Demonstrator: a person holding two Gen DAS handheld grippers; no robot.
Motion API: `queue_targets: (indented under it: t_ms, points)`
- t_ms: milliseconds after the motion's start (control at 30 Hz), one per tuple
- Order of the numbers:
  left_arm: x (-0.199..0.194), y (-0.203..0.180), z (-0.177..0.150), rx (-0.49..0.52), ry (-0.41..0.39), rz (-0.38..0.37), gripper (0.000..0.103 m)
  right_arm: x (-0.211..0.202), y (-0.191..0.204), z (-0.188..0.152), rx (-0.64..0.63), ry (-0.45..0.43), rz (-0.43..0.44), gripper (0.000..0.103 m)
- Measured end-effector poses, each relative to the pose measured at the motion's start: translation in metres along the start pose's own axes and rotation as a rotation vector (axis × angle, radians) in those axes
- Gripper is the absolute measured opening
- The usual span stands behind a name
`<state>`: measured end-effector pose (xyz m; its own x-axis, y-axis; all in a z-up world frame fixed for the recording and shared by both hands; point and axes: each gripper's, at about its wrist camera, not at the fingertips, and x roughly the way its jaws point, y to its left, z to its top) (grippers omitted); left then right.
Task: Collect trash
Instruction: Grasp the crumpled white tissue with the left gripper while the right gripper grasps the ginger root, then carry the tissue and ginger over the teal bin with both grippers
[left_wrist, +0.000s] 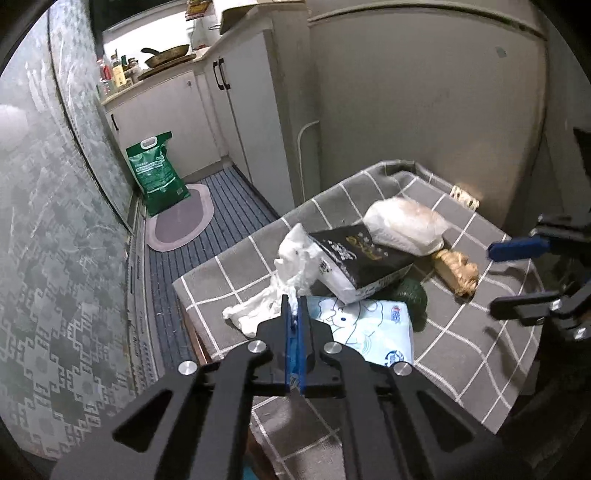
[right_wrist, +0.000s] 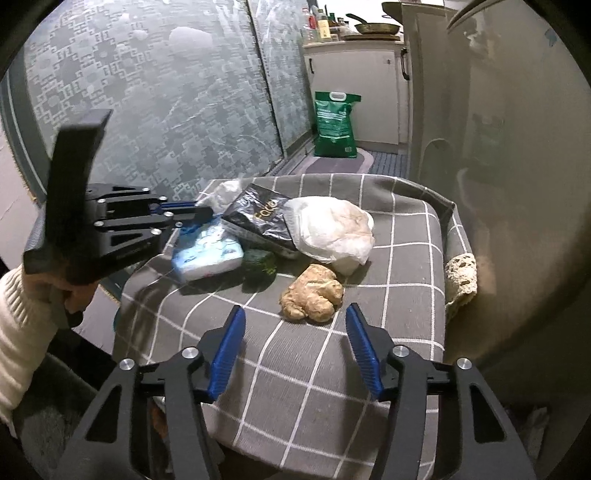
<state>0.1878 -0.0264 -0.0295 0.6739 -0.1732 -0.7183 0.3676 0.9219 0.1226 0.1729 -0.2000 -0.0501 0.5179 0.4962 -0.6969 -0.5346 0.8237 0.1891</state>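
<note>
My left gripper (left_wrist: 294, 302) is shut on a crumpled white plastic bag (left_wrist: 291, 269) at the table's near left edge; it also shows in the right wrist view (right_wrist: 207, 212). On the grey checked tablecloth (left_wrist: 461, 332) lie a black tissue pack (left_wrist: 358, 254), a light blue tissue pack (left_wrist: 369, 328), a white bag with something pale inside (left_wrist: 406, 221), a crumpled brown paper ball (right_wrist: 312, 291) and a dark green wad (right_wrist: 260, 262). My right gripper (right_wrist: 295, 345) is open and empty, just short of the brown paper ball, above the cloth.
A patterned glass door (left_wrist: 55, 221) runs along the left. A green rice bag (left_wrist: 157, 173) and an oval mat (left_wrist: 181, 218) sit on the striped floor by white cabinets (left_wrist: 236, 110). A wall (left_wrist: 424, 110) backs the table.
</note>
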Motion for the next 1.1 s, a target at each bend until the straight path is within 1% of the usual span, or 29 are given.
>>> queue_targets:
  t_ms: [233, 300, 367, 500, 533, 600, 767, 933, 1000, 1100]
  points:
    - [-0.026, 0.005, 0.006, -0.07, -0.078, -0.037, 0.003, 0.015, 0.003, 0.002, 0.009, 0.006, -0.069, 0.053]
    - [-0.035, 0.007, 0.006, -0.103, -0.105, -0.037, 0.003, 0.018, 0.003, 0.003, 0.014, 0.009, -0.091, 0.05]
    - [-0.045, 0.011, 0.005, -0.145, -0.126, -0.05, 0.003, 0.021, 0.003, 0.003, 0.025, 0.009, -0.097, 0.049]
    - [-0.065, 0.015, -0.001, -0.193, -0.171, -0.049, 0.003, 0.028, 0.007, 0.005, 0.029, 0.011, -0.118, 0.048]
    - [-0.069, 0.018, -0.002, -0.208, -0.179, -0.052, 0.003, 0.03, 0.008, 0.006, 0.029, 0.014, -0.127, 0.046]
    - [-0.079, 0.022, -0.007, -0.244, -0.193, -0.044, 0.003, 0.034, 0.008, 0.007, 0.028, 0.024, -0.156, 0.039]
    - [-0.094, 0.033, -0.022, -0.293, -0.203, -0.011, 0.003, 0.03, 0.012, 0.007, 0.018, 0.028, -0.188, 0.037]
    - [-0.103, 0.046, -0.043, -0.33, -0.19, 0.021, 0.003, 0.006, 0.027, 0.011, -0.013, -0.01, -0.2, 0.037]
    - [-0.11, 0.051, -0.05, -0.348, -0.195, 0.025, 0.003, -0.003, 0.032, 0.013, -0.028, -0.026, -0.189, 0.037]
    - [-0.119, 0.059, -0.064, -0.38, -0.199, 0.036, 0.003, -0.014, 0.05, 0.021, -0.071, -0.048, -0.158, 0.037]
